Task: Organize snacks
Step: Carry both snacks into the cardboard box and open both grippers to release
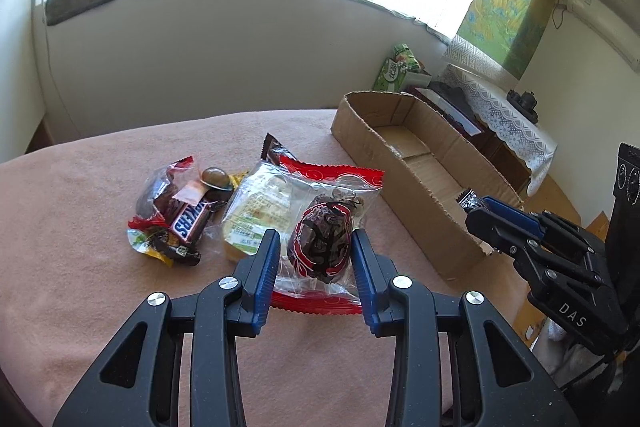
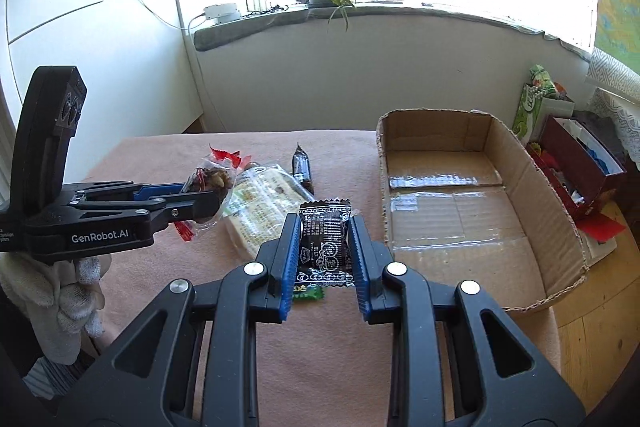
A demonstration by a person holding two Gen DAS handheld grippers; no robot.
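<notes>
Red-edged clear packet (image 1: 324, 227) with dark snack hanging lifted between left gripper (image 1: 315, 247) pads. Black sachet (image 2: 325, 243) sitting upright in right gripper (image 2: 324, 247). Remaining snack pile (image 1: 188, 211) lying beside empty open cardboard box (image 2: 472, 203).

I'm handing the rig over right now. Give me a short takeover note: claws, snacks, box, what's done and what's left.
Left claw: shut on the red-edged clear snack packet, lifted over the pink cloth.
Right claw: shut on the small black packet, also off the cloth.
Cardboard box: open, on the right, no snacks visible inside.
Done: both packets picked up.
Left: drop both into the box, then clear the pile, including the Snickers bar, the pale wrapped cake and the dark bar.
</notes>
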